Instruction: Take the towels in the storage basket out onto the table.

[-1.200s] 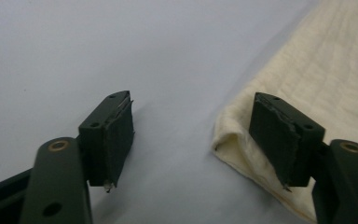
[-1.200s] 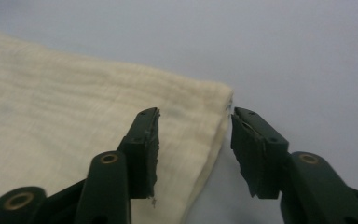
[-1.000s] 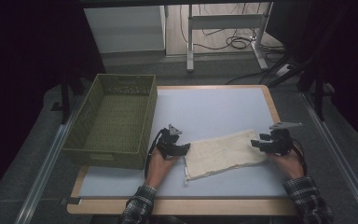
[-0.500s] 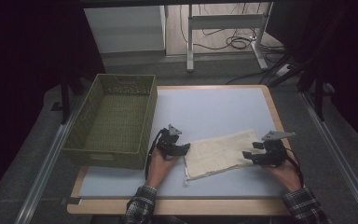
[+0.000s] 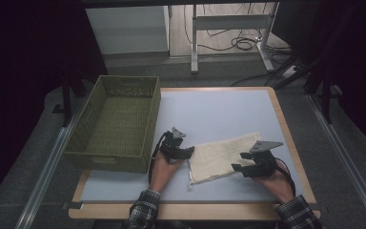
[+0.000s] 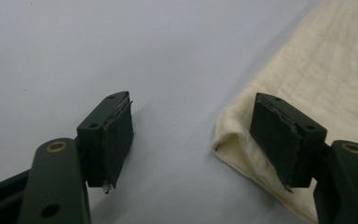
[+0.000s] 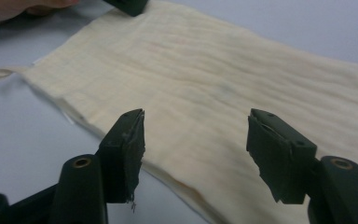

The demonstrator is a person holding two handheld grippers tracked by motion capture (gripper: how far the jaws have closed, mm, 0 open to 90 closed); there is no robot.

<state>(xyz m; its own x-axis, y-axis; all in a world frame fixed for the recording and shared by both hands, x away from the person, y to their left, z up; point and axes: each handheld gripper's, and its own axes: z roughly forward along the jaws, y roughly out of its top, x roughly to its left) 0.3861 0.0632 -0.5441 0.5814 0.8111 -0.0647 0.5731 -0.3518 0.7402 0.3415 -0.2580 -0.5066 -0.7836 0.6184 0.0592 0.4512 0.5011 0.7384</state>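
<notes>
Cream cloth (image 5: 221, 156) flat on worktop (image 5: 219, 114). Left claw (image 5: 187, 152) wide at its left edge; right claw (image 5: 238, 167) wide over its near edge.

Dim room, grey floor (image 5: 38, 143), white cabinet (image 5: 128, 28), cables (image 5: 238, 44) beyond table (image 5: 219, 107)

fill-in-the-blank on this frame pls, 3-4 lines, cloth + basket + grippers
1. The cream cloth lies flat on the table, to the ____ of the green basket in the high view.
2. The left gripper has its jaws ____, at the cloth's corner.
3. The right gripper has open jaws above the ____.
4. The basket holds ____.

Missing words: right; open; cloth; nothing
</notes>
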